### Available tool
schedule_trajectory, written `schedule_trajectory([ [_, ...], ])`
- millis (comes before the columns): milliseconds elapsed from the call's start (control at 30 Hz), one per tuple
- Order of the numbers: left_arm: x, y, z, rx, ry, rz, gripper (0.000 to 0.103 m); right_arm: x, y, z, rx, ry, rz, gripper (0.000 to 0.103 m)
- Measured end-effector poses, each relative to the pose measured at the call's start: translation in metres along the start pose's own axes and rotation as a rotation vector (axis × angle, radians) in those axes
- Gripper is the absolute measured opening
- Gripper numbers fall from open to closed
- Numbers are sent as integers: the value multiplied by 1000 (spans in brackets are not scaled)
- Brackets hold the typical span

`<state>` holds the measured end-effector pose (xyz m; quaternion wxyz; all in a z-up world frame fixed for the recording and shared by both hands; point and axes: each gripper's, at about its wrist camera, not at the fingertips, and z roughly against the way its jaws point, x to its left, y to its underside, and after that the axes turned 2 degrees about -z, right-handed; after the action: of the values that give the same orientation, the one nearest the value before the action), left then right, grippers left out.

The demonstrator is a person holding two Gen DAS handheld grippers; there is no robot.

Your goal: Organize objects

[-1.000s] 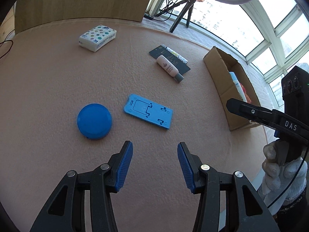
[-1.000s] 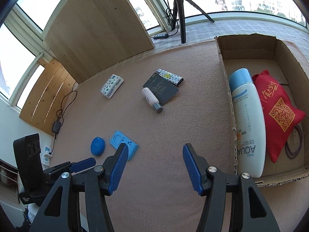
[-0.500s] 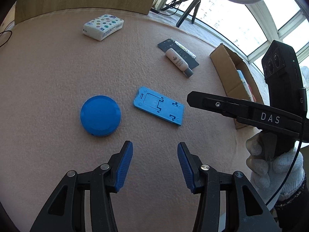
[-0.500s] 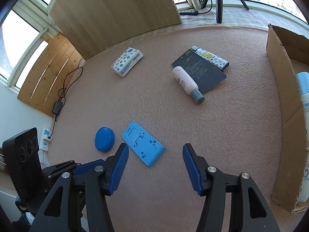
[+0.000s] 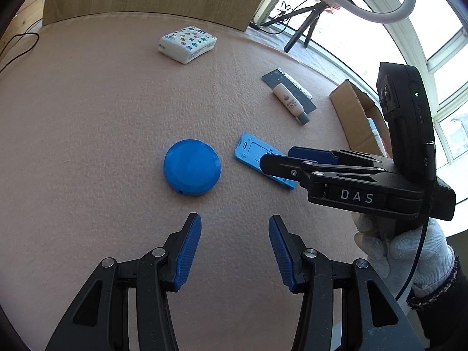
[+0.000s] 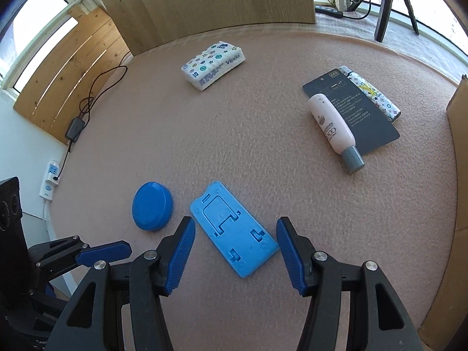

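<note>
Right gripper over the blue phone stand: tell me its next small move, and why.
Probably lower the right gripper straight down and close. Its jaws stand open with the flat blue phone stand lying between them on the felt mat, not yet pinched. The blue round lid sits just beside the left-hand finger, so come down carefully. The left gripper is open and empty.

The surface (image 6: 263, 146) is a salmon-pink felt. On it the round tin (image 6: 152, 206) is plain mid blue; just right of it the flat phone stand (image 6: 234, 231) is a lighter sky blue. Beyond the tin, the tissue pack (image 6: 213, 64) is white with teal, blue and yellow stars and dots. Far right of the tin, the small bottle (image 6: 332, 124) is pale pink with a grey cap, the card (image 6: 359, 114) under it dark grey with white print, the lighter (image 6: 377, 99) white with dark monogram marks. Each hand-held gripper (image 6: 235, 254) is black with ribbed blue pads.
</note>
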<state>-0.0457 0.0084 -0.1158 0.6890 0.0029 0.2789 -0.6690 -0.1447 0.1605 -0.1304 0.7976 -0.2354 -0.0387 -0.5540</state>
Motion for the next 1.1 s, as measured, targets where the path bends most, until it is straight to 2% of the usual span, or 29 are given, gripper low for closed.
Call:
schedule_trajectory([
  [300, 20, 4, 5, -6, -15, 39, 52, 31, 12, -13, 23, 183, 194, 53],
  [400, 22, 4, 5, -10, -18, 43, 52, 37, 14, -15, 19, 243, 242, 46],
  [633, 20, 6, 2, -12, -25, 33, 52, 32, 19, -8, -3, 226, 203, 34],
  [967, 15, 1, -4, -9, -26, 27, 52, 11, 37, 43, -111, 199, 94, 32],
  [1000, 14, 0, -4, -9, -25, 26, 52, 9, 38, 50, -125, 204, 88, 28],
  [1033, 13, -1, -5, -10, -25, 25, 52, 5, 39, 58, -138, 208, 81, 5],
  [1100, 12, -2, -6, -7, -25, 20, 52, -5, 40, 72, -161, 214, 54, 5],
])
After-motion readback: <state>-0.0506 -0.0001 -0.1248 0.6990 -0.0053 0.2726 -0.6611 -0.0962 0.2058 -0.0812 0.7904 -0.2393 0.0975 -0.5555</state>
